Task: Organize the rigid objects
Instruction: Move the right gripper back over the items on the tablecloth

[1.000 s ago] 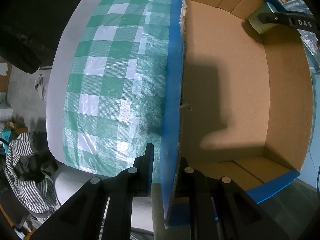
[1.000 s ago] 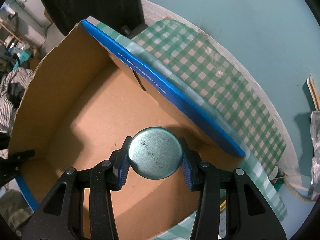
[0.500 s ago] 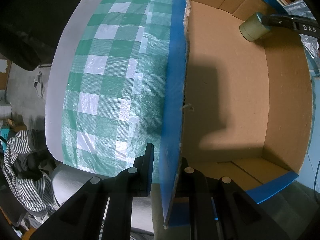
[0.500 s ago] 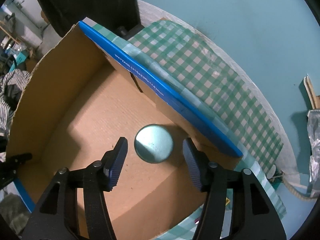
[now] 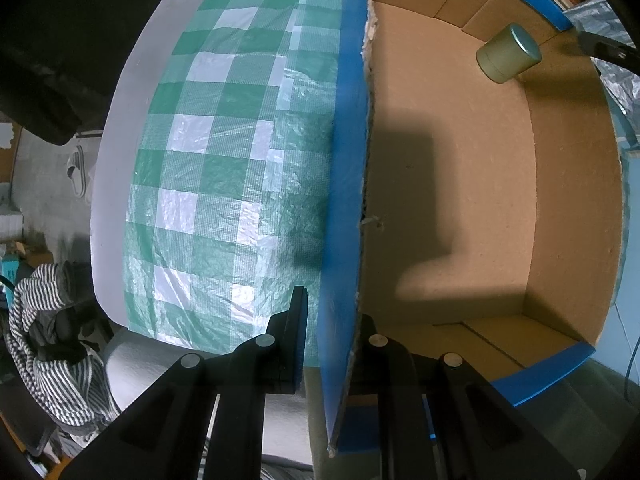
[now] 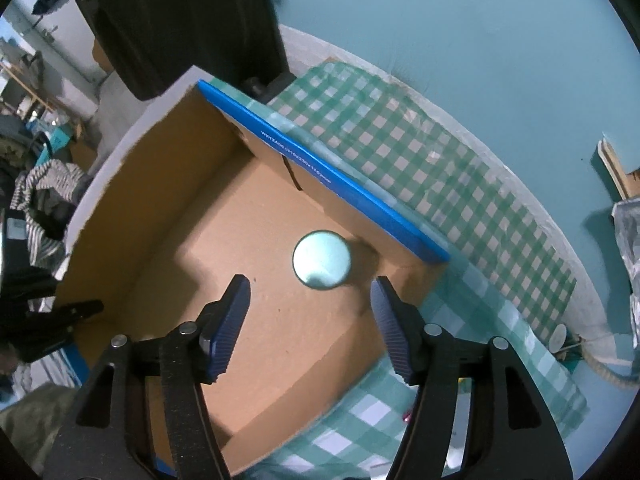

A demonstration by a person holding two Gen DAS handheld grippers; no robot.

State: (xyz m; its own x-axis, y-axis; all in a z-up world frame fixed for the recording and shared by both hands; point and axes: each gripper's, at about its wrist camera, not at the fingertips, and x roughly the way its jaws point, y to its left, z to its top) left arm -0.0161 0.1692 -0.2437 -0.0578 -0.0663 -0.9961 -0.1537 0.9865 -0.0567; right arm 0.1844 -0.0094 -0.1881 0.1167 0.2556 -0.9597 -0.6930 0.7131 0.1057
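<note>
1. Landmark: open brown cardboard box with blue-taped rims (image 5: 452, 184) (image 6: 224, 248), set on the bench covered by a green-and-white checked plastic cloth (image 5: 224, 168) (image 6: 432, 168).
2. Left gripper (image 5: 334, 332): clenched on the box's side wall. One finger is seen outside the wall over the checked cloth, the other inside the box; the blue-faced wall is pinched between the pads.
3. Right gripper (image 6: 310, 320): released, jaws opening. Nothing is between the blue ribbed pads (image 6: 228, 320); only the box floor is seen in the gap.
4. Task item: short metallic cylindrical tin with a round, pale blue-green lid (image 5: 508, 58) (image 6: 322, 260). It is stood upright on the box floor, free of both grippers.
5. Tin position relative to the box: in a corner area, just beside the wall whose blue rim carries white printed lettering (image 6: 316, 168). Whether the tin touches that wall cannot be told. In the left wrist view it is placed at the end of the box farthest from the clenched wall section.
6. In the right wrist view the tin is seen beyond the pad tips, apart from both.
7. The rest of the box floor is shown bare, crossed by a gripper shadow.
8. Beside the bench, off the box's outer side: a striped grey-and-white fabric bundle (image 5: 52, 320) (image 6: 44, 192). A crinkled silvery plastic bag (image 6: 628, 248) is seen at the opposite edge.
</note>
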